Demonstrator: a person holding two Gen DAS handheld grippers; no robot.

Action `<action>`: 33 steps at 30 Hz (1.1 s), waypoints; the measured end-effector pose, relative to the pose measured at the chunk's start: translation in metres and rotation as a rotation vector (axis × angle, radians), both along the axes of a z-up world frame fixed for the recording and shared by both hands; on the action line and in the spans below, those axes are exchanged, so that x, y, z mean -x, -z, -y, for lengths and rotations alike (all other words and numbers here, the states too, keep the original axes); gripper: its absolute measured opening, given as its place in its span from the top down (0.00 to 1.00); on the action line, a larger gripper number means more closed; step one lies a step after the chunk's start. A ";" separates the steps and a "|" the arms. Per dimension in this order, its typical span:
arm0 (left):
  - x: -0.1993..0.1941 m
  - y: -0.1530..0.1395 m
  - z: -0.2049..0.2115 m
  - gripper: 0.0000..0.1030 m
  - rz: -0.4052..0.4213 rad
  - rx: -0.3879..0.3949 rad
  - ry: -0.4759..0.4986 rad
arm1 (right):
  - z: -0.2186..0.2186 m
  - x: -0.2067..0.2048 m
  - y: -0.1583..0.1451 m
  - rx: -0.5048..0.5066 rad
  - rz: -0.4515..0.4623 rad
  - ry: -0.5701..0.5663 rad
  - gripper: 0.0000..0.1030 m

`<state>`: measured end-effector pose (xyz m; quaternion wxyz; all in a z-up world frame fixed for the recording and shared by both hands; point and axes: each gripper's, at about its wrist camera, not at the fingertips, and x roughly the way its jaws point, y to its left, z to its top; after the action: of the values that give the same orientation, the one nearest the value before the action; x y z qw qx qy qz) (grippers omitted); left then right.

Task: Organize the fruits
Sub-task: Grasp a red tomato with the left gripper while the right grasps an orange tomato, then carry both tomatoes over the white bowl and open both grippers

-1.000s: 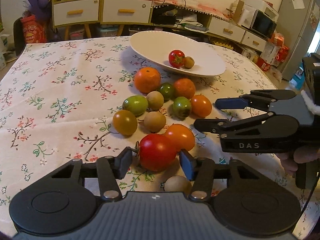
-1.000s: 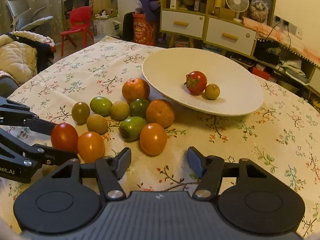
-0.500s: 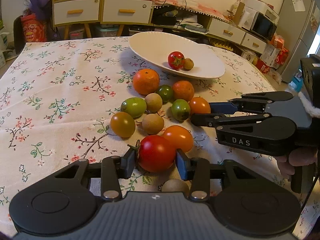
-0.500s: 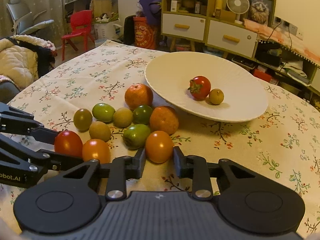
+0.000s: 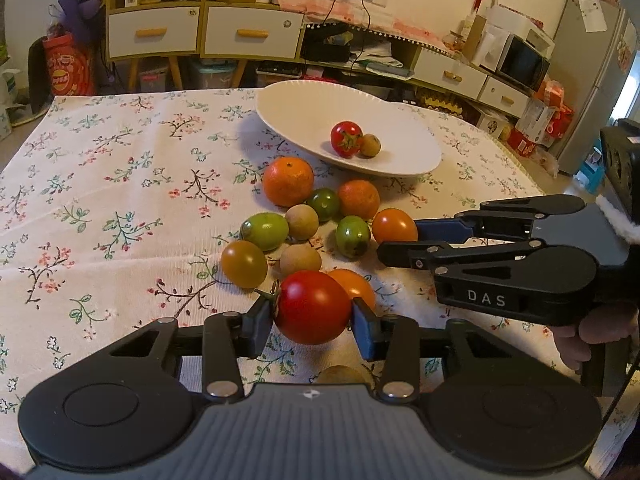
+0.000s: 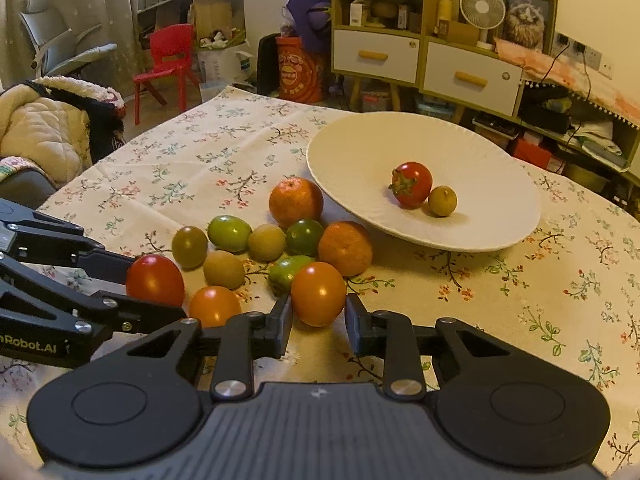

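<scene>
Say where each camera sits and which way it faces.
Left wrist: on the left gripper, looking down its fingers at a red tomato; right gripper and a hand at right.
Right wrist: on the right gripper, facing an orange tomato; left gripper at left.
Shared: white plate, fruit cluster.

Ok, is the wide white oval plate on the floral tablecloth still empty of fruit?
No, the wide white oval plate already holds a red tomato and a small yellow-brown round fruit side by side.

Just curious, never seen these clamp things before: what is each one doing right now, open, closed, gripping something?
Left gripper: closed on the red tomato.
Right gripper: closed on the orange tomato.
</scene>
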<state>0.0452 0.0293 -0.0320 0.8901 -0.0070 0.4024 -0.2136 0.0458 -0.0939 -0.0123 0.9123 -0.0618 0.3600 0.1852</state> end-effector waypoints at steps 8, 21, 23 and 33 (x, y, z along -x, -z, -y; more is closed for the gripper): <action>-0.002 -0.005 0.002 0.62 0.005 0.014 -0.005 | 0.002 0.001 -0.009 -0.027 -0.002 0.008 0.75; -0.016 -0.025 0.014 0.62 0.036 0.040 -0.018 | 0.009 -0.003 -0.023 -0.054 0.015 0.038 0.75; -0.020 -0.027 0.016 0.62 0.038 0.048 -0.025 | 0.012 -0.005 -0.025 -0.063 0.020 0.050 0.75; -0.037 -0.037 0.030 0.62 0.054 0.079 -0.049 | 0.029 -0.016 -0.031 -0.091 0.038 0.105 0.75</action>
<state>0.0819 -0.0008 0.0045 0.9047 -0.0462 0.3692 -0.2076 0.0614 -0.1227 0.0190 0.9293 -0.0048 0.3366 0.1518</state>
